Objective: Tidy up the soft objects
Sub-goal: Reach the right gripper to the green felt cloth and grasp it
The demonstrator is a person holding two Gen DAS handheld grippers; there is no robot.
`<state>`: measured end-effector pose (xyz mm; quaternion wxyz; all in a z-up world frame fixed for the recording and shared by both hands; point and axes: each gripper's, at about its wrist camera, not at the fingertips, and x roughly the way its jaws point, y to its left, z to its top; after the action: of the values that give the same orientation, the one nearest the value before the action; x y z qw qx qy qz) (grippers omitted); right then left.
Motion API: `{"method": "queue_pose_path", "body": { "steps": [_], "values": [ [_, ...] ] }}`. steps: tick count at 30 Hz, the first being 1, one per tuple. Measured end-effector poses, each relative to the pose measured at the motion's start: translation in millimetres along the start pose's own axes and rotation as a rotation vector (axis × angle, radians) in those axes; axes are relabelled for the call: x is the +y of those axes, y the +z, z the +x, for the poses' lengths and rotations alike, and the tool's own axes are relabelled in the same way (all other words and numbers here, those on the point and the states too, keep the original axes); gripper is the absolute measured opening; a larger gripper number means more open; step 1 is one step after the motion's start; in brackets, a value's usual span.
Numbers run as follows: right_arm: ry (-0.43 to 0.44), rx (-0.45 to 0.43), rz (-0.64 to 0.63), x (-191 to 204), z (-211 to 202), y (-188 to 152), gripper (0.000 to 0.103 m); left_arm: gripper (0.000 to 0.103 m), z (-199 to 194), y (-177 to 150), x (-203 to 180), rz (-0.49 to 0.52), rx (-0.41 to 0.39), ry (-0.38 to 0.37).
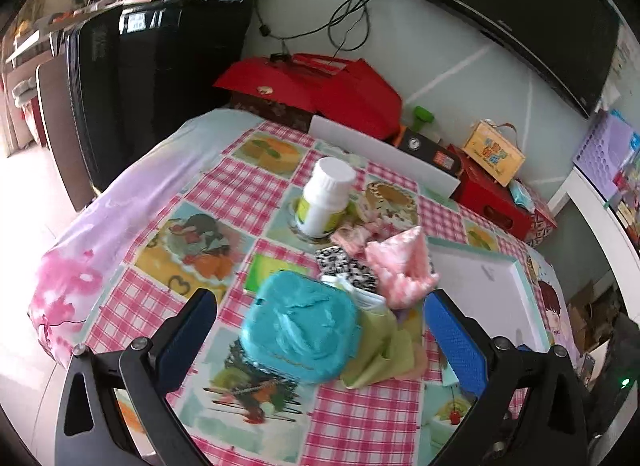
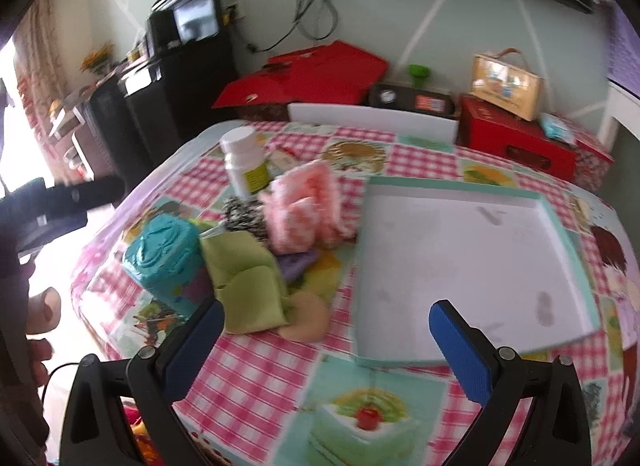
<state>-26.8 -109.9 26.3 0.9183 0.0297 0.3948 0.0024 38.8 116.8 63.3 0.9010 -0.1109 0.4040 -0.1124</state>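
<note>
A pile of soft things lies mid-table: a teal wipes pack (image 1: 300,334) (image 2: 164,254), green cloth (image 1: 380,350) (image 2: 244,278), fluffy pink cloth (image 1: 404,266) (image 2: 308,201), a black-and-white patterned cloth (image 1: 344,266) (image 2: 244,213), a purple piece (image 2: 296,262) and a tan pad (image 2: 306,316). A white tray with a teal rim (image 1: 500,290) (image 2: 556,225) sits to the right, nothing in it. My left gripper (image 1: 320,330) is open, its jaws either side of the teal pack. My right gripper (image 2: 326,330) is open and empty, over the tray's near left corner.
A white pill bottle (image 1: 326,195) (image 2: 242,159) stands behind the pile. Red boxes (image 1: 320,89) (image 2: 516,141), a white board (image 1: 384,153) and a small wooden case (image 1: 494,153) line the back edge. Black cabinets (image 1: 132,85) stand left of the table.
</note>
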Motion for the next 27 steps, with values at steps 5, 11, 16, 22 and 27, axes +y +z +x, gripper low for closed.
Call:
{"method": "queue_pose_path", "body": {
  "steps": [5,11,16,22,27],
  "values": [
    [0.054,0.048,-0.045,24,26,2,0.103,0.103,7,5,17,-0.010,-0.010,0.010],
    [0.073,0.102,-0.082,41,52,1,0.103,0.103,17,10,32,-0.034,0.006,-0.005],
    [0.075,0.122,-0.092,49,66,1,0.100,0.103,30,9,31,-0.001,0.063,0.005],
    [0.092,0.157,-0.090,51,81,3,0.087,0.103,41,10,36,0.004,0.118,0.019],
    [0.106,0.186,-0.108,60,95,3,0.066,0.103,46,11,40,0.003,0.142,0.030]
  ]
}}
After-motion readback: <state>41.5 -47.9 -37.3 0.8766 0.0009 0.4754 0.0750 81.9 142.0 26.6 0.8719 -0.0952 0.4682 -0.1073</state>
